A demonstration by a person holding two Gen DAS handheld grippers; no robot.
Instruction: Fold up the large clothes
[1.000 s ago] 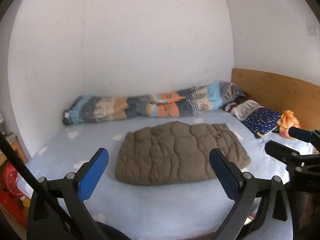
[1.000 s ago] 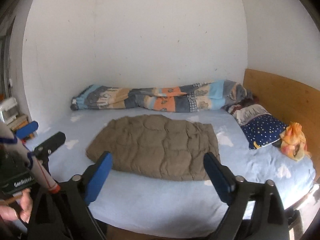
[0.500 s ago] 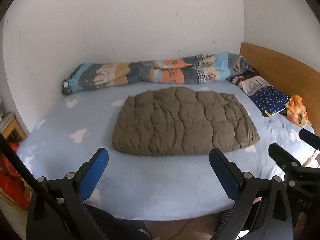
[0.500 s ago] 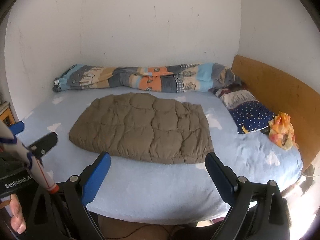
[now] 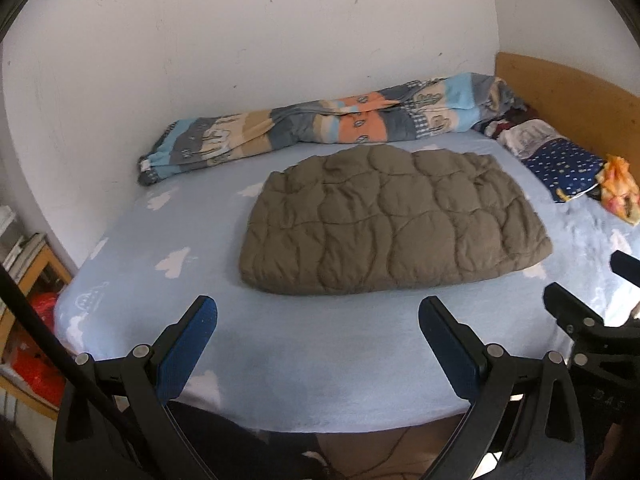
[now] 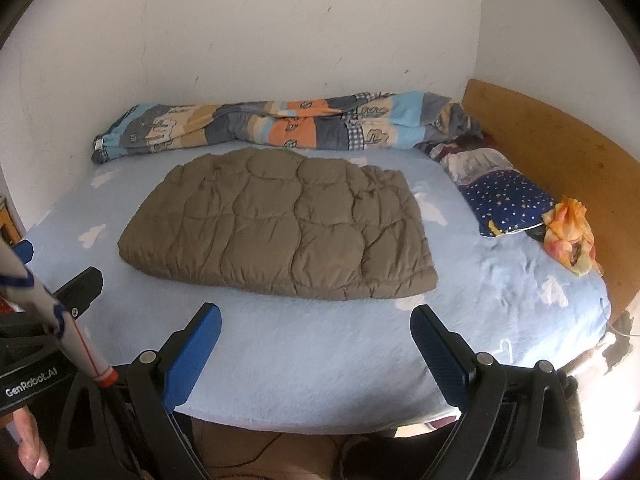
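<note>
The bed [image 5: 320, 360], the largest thing here, fills both views, covered by a pale blue sheet with white cloud shapes. A wooden headboard [image 6: 560, 152] stands along its right end. Against the white wall at the far side lies a long rolled duvet [image 5: 340, 124] in blue, grey, orange and beige patches.

The coat [image 5: 392, 224], a brown quilted garment, lies flat in the middle of the bed in a rough rectangle, its near edge thick and rounded, well apart from both grippers and just short of the duvet.

At the headboard end a pillow [image 6: 508, 204], dark blue with small stars, rests on the sheet, and touching its right corner is a crumpled orange cloth [image 6: 572, 236].

The left gripper [image 5: 318, 344] hangs over the near edge of the bed, its jaws spread wide with nothing between them. The right gripper [image 6: 316, 346] hangs likewise, jaws spread wide and empty. Each shows at the side of the other's view.

At the lower left of the right wrist view, part of a hand [image 6: 32, 444] shows under the left gripper.
</note>
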